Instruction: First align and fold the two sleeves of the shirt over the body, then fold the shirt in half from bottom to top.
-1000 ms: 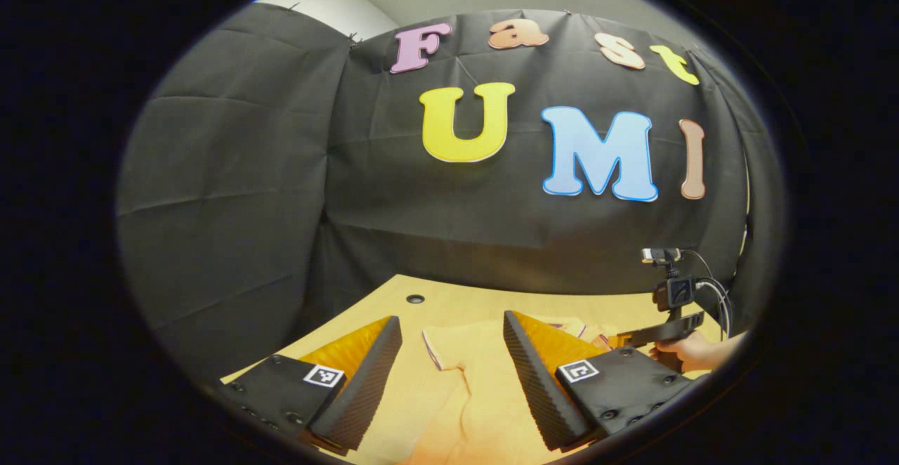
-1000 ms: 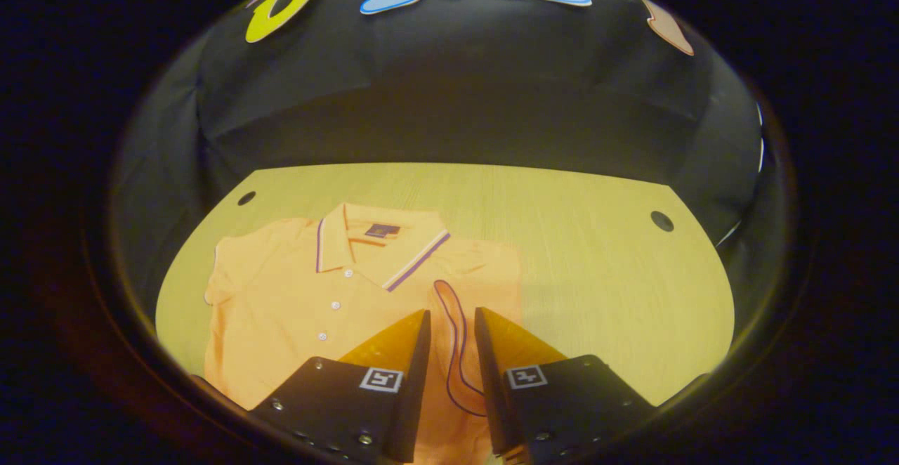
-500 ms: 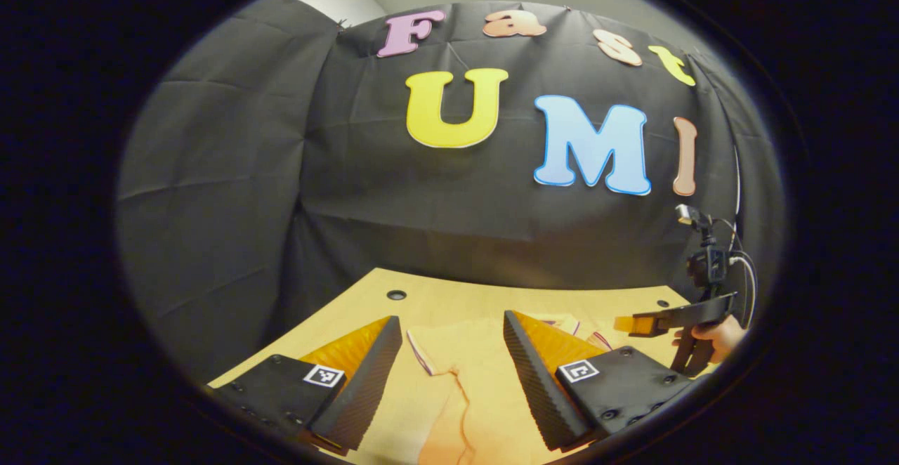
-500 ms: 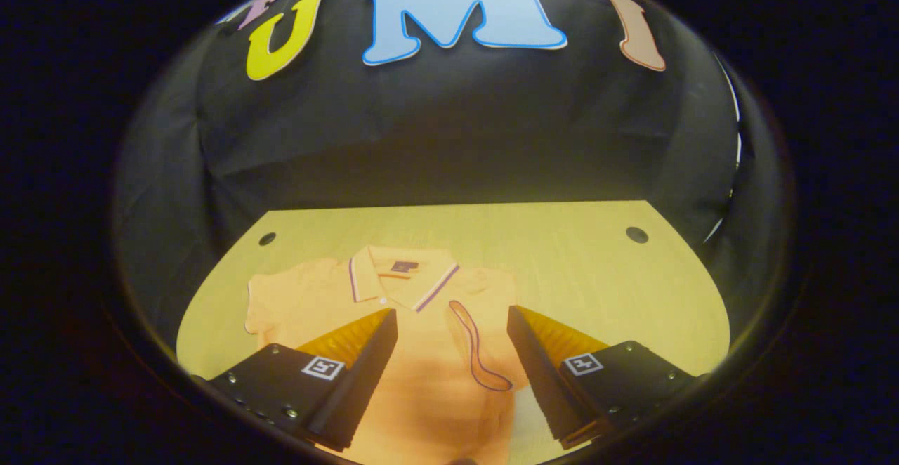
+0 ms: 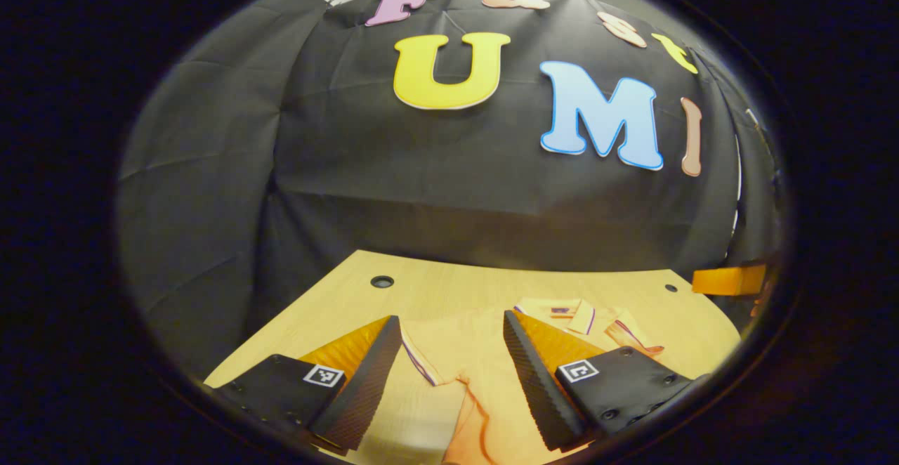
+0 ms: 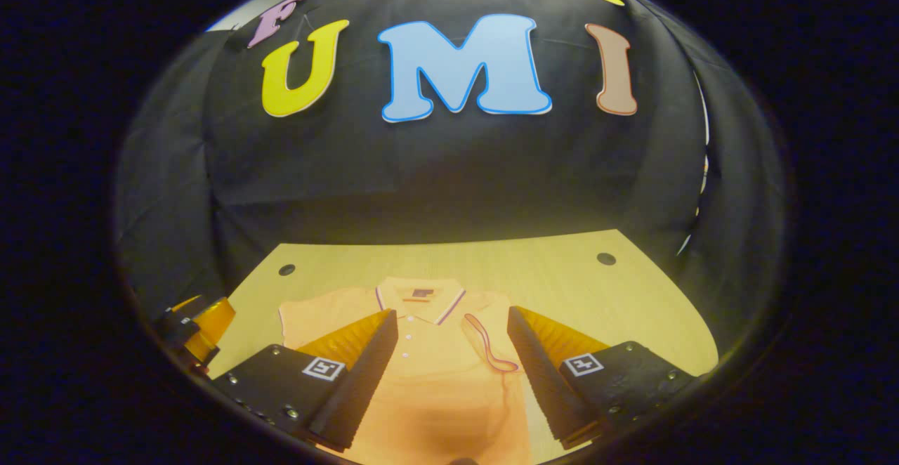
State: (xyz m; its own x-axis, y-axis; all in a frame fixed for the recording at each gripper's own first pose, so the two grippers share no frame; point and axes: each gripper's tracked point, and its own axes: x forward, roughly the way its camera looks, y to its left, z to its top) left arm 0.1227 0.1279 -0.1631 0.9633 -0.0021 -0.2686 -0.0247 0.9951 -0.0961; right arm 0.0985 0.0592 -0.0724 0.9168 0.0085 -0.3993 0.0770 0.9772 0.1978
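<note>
Both claws pulled back; orange shirt (image 6: pixel 428 374) flat, one sleeve (image 6: pixel 489 342) folded.

Polo shirt (image 6: pixel 428 381): pale orange, collar (image 6: pixel 420 296) & sleeve cuff (image 6: pixel 489 344) w/ purple-white trim, white buttons. Table (image 6: pixel 562 282): light wood grain, dark holes.

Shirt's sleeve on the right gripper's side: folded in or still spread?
Folded in. In the right gripper view the sleeve lies over the shirt body, its trimmed cuff beside the collar.
</note>
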